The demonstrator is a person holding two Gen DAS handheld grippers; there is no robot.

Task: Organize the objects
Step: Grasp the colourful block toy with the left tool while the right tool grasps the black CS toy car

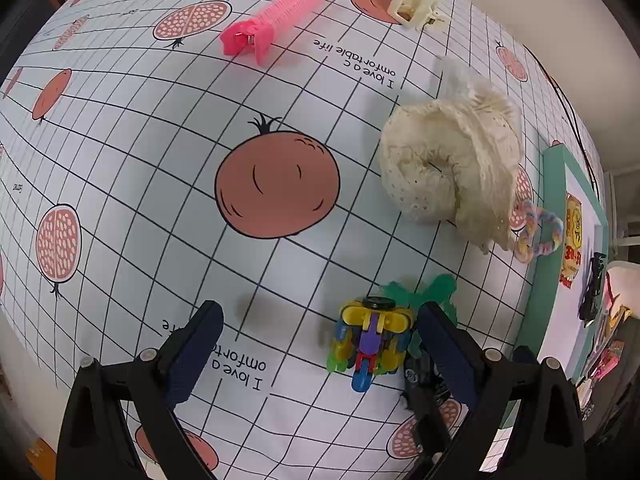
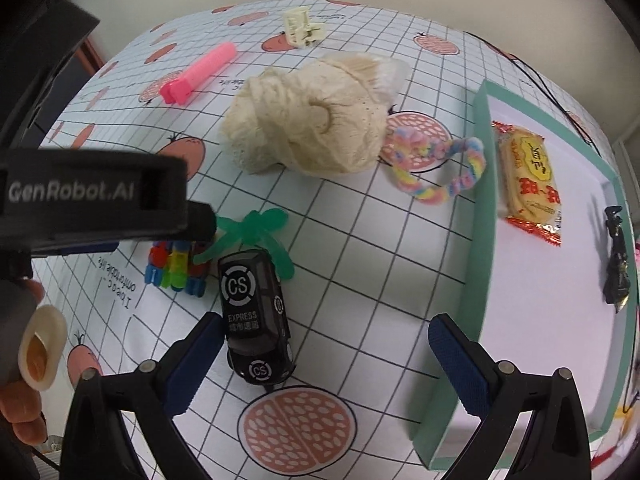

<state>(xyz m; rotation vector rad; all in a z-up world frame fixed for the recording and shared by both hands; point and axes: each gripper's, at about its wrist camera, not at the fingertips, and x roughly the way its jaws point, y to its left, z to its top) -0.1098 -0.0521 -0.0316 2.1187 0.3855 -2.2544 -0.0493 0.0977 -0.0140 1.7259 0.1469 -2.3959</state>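
My left gripper (image 1: 320, 344) is open low over the tablecloth; a multicoloured block toy (image 1: 370, 340) lies between its fingers, close to the right finger (image 1: 448, 356). A green plastic figure (image 1: 424, 292) and a black toy car (image 1: 420, 384) lie just beyond and behind that finger. My right gripper (image 2: 324, 364) is open, with the black toy car (image 2: 256, 320) beside its left finger. The block toy (image 2: 176, 268) and green figure (image 2: 256, 236) lie further on. A teal tray (image 2: 480, 184) on the right holds a snack packet (image 2: 528, 176) and a black clip (image 2: 616, 256).
A cream lace scrunchie (image 1: 448, 168) and a pastel twisted ring (image 2: 440, 172) lie mid-table. A pink hair roller clip (image 1: 276, 20) and a cream claw clip (image 1: 416, 0) sit at the far side. The left gripper's body (image 2: 92, 200) and a hand (image 2: 20, 400) fill the right view's left edge.
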